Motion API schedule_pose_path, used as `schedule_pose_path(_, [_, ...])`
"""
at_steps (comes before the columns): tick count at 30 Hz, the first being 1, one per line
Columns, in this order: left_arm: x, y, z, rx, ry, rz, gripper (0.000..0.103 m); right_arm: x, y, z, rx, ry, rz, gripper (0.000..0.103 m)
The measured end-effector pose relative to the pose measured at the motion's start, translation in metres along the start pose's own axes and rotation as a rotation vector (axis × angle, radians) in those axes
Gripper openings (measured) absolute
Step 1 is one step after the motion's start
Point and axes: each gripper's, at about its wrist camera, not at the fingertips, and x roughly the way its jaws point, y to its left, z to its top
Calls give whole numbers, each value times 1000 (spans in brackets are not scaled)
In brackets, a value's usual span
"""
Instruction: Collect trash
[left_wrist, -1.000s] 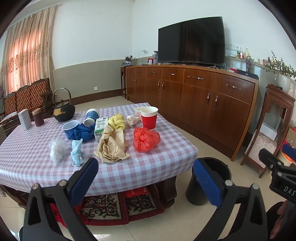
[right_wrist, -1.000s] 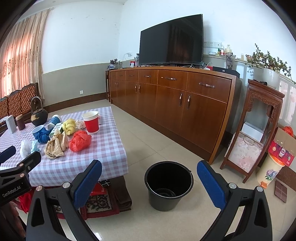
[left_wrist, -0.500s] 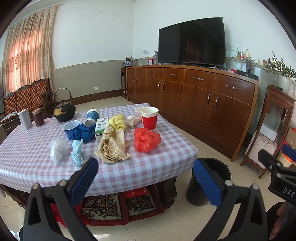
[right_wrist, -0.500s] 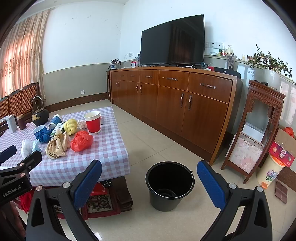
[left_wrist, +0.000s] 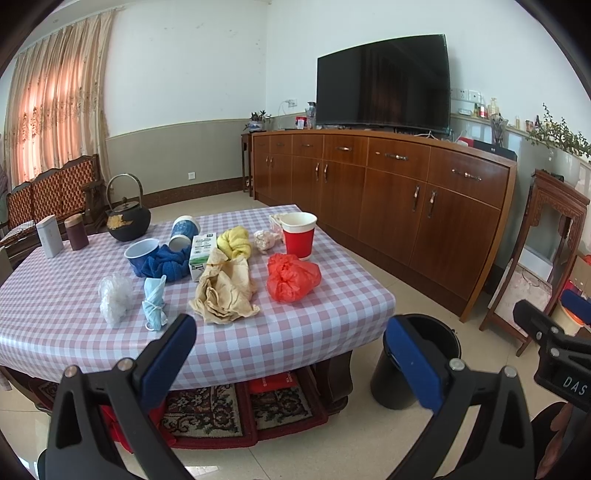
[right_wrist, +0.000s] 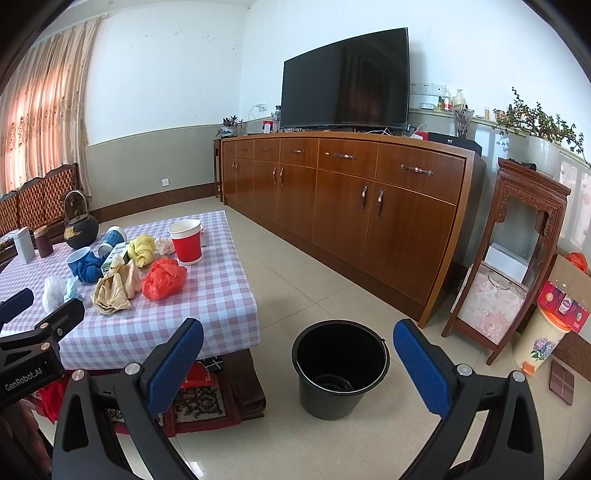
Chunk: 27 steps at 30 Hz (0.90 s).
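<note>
Step in hand, as judged: approach, before the first pickup. No trash is held and the black bucket (right_wrist: 340, 369) looks empty inside.

Landmark: the table (left_wrist: 303, 332), covered with a checked cloth. All positions below are given relative to it.

Gripper state:
- Left gripper (left_wrist: 291, 362): fingers wide apart, nothing between them. It is off the table's near edge, aimed across the tabletop.
- Right gripper (right_wrist: 297, 363): fingers wide apart, nothing between them. It is off the table's right corner, aimed at the bucket.

Trash on the table:
- Crumpled brown paper (left_wrist: 225, 291), near the near edge, centre.
- Red plastic bag (left_wrist: 292, 277), just right of the brown paper and apart from it.
- Red paper cup (left_wrist: 298, 235), upright, behind the red bag.
- Blue face mask (left_wrist: 155, 302) and clear plastic wad (left_wrist: 115, 298), left of the brown paper.
- Green-and-white carton (left_wrist: 201, 252), yellow cloth (left_wrist: 235, 242) and white crumpled tissue (left_wrist: 265, 240), toward the middle.

The bucket stands on the floor, off the table's right corner and clear of the cloth.

Next move, as judged: advance one gripper over the near edge to the brown paper or the red bag, the closest items. Both are soft and irregular. Bring the fingers down around the bulk of the item, not a loose flap, then close. Carry the item over the bucket rim before release.
</note>
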Motion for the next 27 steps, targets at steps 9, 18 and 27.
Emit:
schedule_pose_path(9, [0,-1,-1,1,-1,-3,103,0,0,0,0,0,0,103])
schedule_pose_path(18, [-1,-3,-4,4,2,-6,103,-1,-1,-2,1,4,3,103])
schedule_pose_path(27, [0,-3,-6,-1,12,-15,103,2,1,-3,2,13,7,103])
